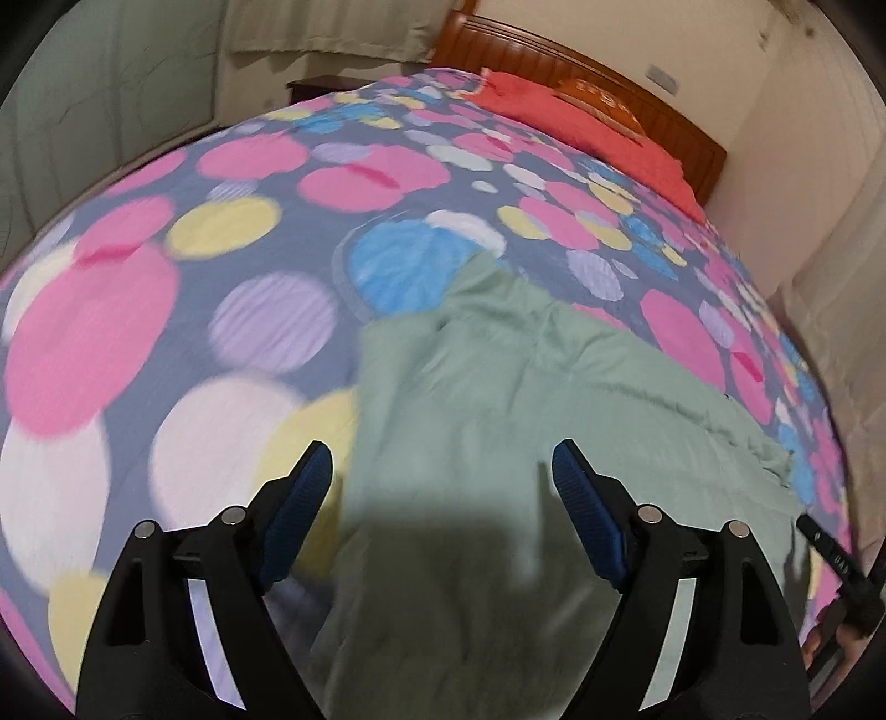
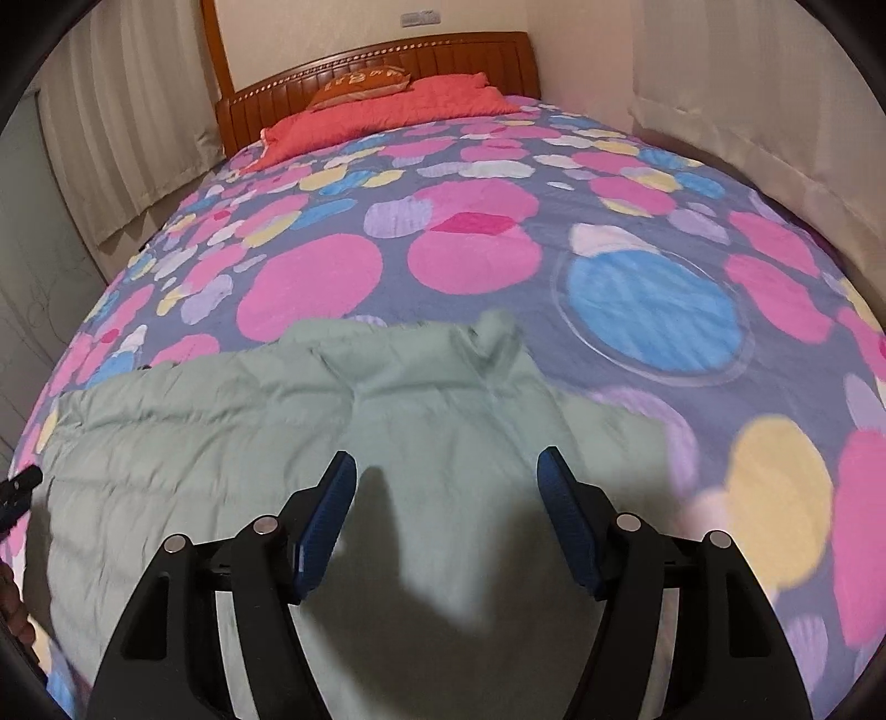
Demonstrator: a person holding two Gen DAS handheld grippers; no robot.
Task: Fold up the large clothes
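Pointing steeply down toward the bed, both hand-held tools are seen from behind their own fingers.

Left gripper: black frame, blue pads, filling the lower part of the left wrist view. Jaws stand wide apart; nothing is pinched between them. The pale green garment lies below the gap, shadowed at the bottom centre; contact with the cloth cannot be told.

Right gripper: same build, blue pads, lower centre of the right wrist view. Jaws apart, somewhat narrower than the left pair, holding nothing. The green garment lies below and beyond them, with the tool's shadow falling on it.

Green garment: a large quilted piece, spread over the near part of the bedspread. In the right wrist view it fills the lower left and centre, a small raised fold at its far edge near mid-frame. In the left wrist view it runs from centre to lower right. Edges are blurred.

Bedspread: grey-blue ground, large pink, blue, yellow, white and lilac dots, covering the whole bed.

Red quilt: at the head of the bed, upper centre of the right wrist view, an orange pillow behind it.

Wooden headboard: upper centre, against a pale wall.

Curtains: pale, at the upper left.
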